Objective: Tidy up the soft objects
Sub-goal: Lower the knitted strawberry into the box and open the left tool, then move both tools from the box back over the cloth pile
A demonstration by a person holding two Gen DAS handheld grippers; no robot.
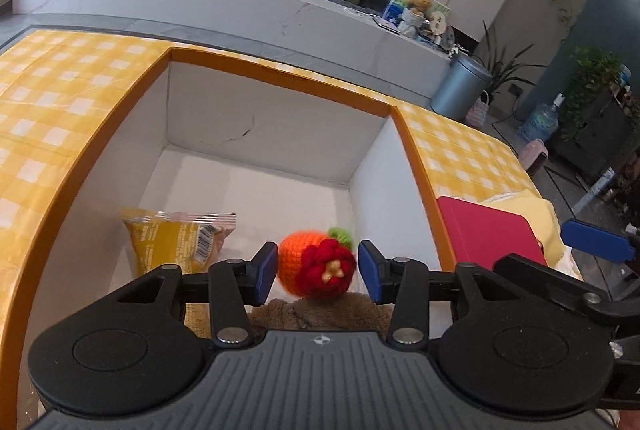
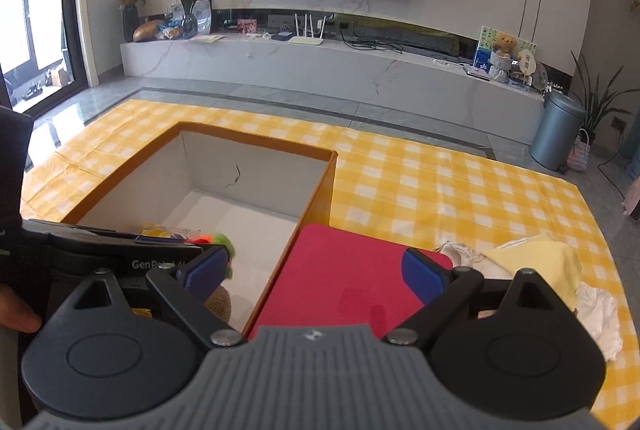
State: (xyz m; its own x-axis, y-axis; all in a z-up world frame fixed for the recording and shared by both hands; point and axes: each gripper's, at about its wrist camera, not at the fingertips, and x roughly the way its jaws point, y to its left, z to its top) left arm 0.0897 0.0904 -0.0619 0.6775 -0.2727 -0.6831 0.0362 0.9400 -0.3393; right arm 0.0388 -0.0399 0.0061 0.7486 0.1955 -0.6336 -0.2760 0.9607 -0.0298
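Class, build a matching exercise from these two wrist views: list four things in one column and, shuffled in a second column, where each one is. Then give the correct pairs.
Things
1. crocheted orange ball
2. yellow snack packet
3. red lid
4. yellow cloth

Places
A. on the checked tablecloth, right of the red lid
B. inside the box, at its left side
C. flat beside the box's right wall
D. between the fingers of the open left gripper, over the box

Pairs: 1-D, 2-B, 3-C, 4-A
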